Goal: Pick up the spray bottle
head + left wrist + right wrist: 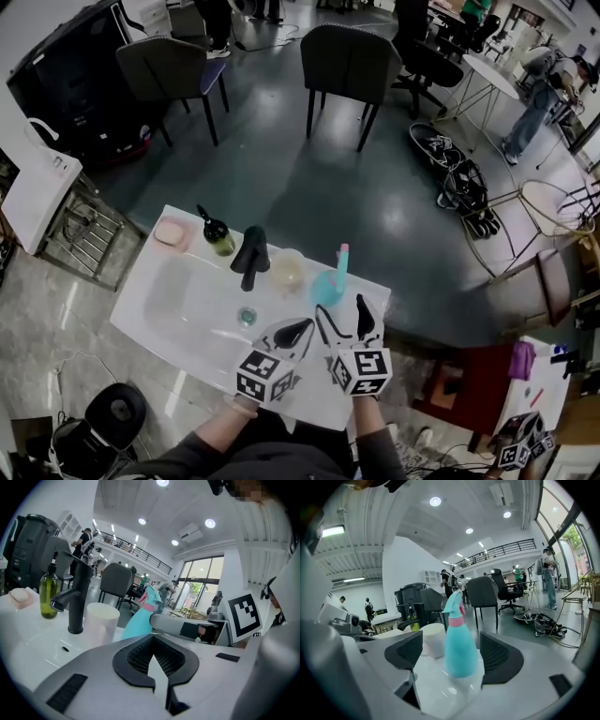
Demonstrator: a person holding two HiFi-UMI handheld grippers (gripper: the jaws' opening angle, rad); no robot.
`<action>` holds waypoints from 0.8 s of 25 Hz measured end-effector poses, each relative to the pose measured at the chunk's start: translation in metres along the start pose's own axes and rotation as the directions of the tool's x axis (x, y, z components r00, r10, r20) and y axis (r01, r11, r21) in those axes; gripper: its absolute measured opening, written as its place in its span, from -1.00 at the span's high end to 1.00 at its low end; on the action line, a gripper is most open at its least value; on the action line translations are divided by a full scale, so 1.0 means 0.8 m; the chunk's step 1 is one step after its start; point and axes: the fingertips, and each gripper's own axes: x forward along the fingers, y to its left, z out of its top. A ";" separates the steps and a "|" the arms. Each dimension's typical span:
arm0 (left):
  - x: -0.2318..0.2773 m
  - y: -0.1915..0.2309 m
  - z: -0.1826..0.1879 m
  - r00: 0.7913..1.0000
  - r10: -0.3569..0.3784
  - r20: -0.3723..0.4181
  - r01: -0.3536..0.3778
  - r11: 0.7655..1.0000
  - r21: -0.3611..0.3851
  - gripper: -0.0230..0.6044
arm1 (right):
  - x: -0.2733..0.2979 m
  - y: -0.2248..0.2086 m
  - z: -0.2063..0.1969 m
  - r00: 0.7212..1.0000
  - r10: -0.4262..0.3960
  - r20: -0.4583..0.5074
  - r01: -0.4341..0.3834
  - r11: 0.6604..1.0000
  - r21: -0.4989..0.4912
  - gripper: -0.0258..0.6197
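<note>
Both forearms, in dark sleeves, come up from the bottom edge of the head view and lie close together. They hold the two tools side by side over the near rim of the white surface [159, 309]. Both tools point forward across it and tip a little downward.

The right tool [451, 641] stands wide open. The spray bottle [459, 644] (teal body, pink collar, teal trigger head) stands upright between its two black pads. There is a visible gap on either side, so neither pad presses on it. From the head view the bottle sits on the surface at the right of the basin, just beyond the right tool's tips. A white cup [287, 272] stands just to its left.

The left tool [152, 637] is closed, its jaw tips meeting with nothing between them. It hangs beside the right tool on the left, aimed towards the cup and the black faucet [77, 599]. Its marker cube faces up at the camera, as does the right one.

Farther left along the back of the surface stand a green bottle [217, 234] and a pink soap dish [172, 232], well apart from both tools.
</note>
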 end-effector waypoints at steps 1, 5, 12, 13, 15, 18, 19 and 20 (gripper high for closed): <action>0.003 0.003 0.000 1.000 0.005 0.003 -0.005 1.000 -0.009 0.91 | 0.005 -0.001 -0.006 1.000 0.007 -0.017 -0.007 1.000 -0.010 -0.10; 0.011 0.017 -0.001 1.000 0.022 0.002 -0.022 0.999 -0.029 0.91 | 0.023 -0.010 -0.029 0.997 0.009 -0.081 -0.012 1.000 -0.029 -0.13; 0.015 0.034 -0.007 1.000 0.015 -0.026 -0.016 0.999 -0.043 0.91 | 0.049 -0.021 -0.042 0.994 0.017 -0.109 -0.019 1.000 -0.012 -0.24; 0.016 0.035 -0.009 0.999 0.014 -0.030 -0.015 0.999 -0.043 0.91 | 0.053 -0.021 -0.043 0.994 0.017 -0.112 -0.019 1.000 -0.015 -0.24; 0.017 0.037 -0.012 0.999 0.014 -0.037 -0.015 0.999 -0.046 0.91 | 0.061 -0.022 -0.046 0.993 0.018 -0.115 -0.020 1.000 -0.013 -0.24; 0.017 0.040 -0.015 0.999 0.015 -0.045 -0.018 0.999 -0.052 0.91 | 0.071 -0.024 -0.054 0.991 0.019 -0.129 -0.021 1.000 -0.012 -0.24; 0.017 0.041 -0.016 0.999 0.016 -0.047 -0.018 0.998 -0.052 0.91 | 0.074 -0.025 -0.056 0.991 0.021 -0.134 -0.023 1.000 -0.018 -0.24; 0.016 0.042 -0.017 0.999 0.017 -0.048 -0.020 0.998 -0.053 0.91 | 0.076 -0.025 -0.058 0.990 0.022 -0.136 -0.025 0.999 -0.024 -0.24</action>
